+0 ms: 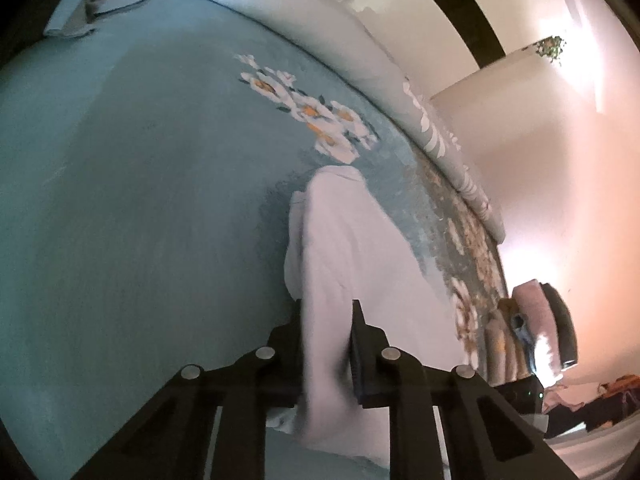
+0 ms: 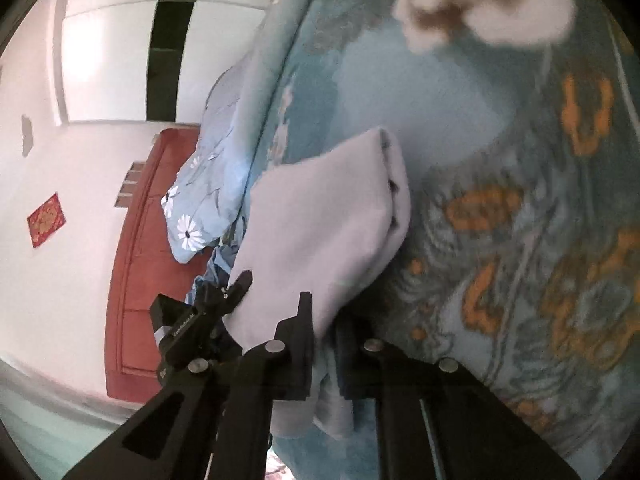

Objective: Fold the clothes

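Note:
A pale lilac garment point(image 1: 340, 248) lies partly folded on a teal flowered blanket point(image 1: 120, 200). In the left wrist view my left gripper point(image 1: 326, 320) is shut on the garment's near edge, the cloth pinched between both black fingers. In the right wrist view the same garment point(image 2: 320, 208) hangs lifted over the blanket point(image 2: 500, 160), with a folded edge at its far right. My right gripper point(image 2: 324, 320) is shut on its lower edge. The left gripper point(image 2: 228, 292) also shows there, gripping the garment's left edge.
A rolled light-blue duvet with daisies point(image 2: 208, 184) lies along the bed's far side, also seen as a ridge point(image 1: 320, 20). Grey folded cloth point(image 1: 92, 4) sits at the top left. A red wooden panel point(image 2: 136, 272) stands by white walls.

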The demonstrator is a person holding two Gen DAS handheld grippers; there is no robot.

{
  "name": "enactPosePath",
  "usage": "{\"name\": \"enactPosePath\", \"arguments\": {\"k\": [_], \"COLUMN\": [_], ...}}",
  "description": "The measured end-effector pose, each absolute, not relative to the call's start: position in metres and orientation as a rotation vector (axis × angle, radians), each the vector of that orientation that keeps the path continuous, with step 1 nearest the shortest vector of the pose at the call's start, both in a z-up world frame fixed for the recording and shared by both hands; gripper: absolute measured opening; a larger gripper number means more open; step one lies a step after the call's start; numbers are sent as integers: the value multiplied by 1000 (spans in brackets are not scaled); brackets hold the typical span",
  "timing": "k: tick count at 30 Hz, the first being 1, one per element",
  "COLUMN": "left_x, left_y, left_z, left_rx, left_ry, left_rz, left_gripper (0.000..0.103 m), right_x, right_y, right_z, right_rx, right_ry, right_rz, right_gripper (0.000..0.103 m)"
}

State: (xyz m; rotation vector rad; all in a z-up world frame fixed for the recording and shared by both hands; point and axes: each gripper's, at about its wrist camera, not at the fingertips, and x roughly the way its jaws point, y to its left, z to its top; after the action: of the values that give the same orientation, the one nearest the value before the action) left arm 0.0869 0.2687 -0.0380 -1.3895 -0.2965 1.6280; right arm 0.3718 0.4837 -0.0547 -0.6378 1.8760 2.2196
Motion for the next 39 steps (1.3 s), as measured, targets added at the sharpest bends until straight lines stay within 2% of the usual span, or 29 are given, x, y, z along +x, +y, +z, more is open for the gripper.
{"name": "enactPosePath", "arguments": {"k": [5, 10, 21, 23, 25, 29, 35, 39], "left_x": [125, 156, 135, 130, 126, 139, 187, 193], "left_y": [248, 231, 198, 202, 210, 241, 286, 265], "left_z": [-31, -39, -25, -22, -17, 1, 1, -22], "left_rx": [-1391, -1415, -1367, -1365, -1357, -1280, -1207, -1250], "left_ry": [-342, -436, -444, -422, -393, -314, -10, -21], "left_rz": [1569, 1500, 1677, 1702, 1718, 1690, 1662, 1648], "left_gripper": [18, 17, 18, 28, 33, 34, 38, 38], "right_x": [389, 401, 417, 420, 424, 415, 370, 366], "right_y": [517, 538, 554, 553, 551, 529, 482, 465], "right_z": [-20, -14, -32, -25, -16, 9, 13, -1], "right_rx": [-702, -862, -879, -881, -881, -890, -1090, -1196], "right_ry": [1727, 1600, 1607, 1537, 1464, 1324, 1142, 1065], "right_rz": [2354, 2379, 2334, 2333, 2338, 2450, 2591, 2574], "right_gripper": [7, 6, 9, 9, 9, 9, 10, 10]}}
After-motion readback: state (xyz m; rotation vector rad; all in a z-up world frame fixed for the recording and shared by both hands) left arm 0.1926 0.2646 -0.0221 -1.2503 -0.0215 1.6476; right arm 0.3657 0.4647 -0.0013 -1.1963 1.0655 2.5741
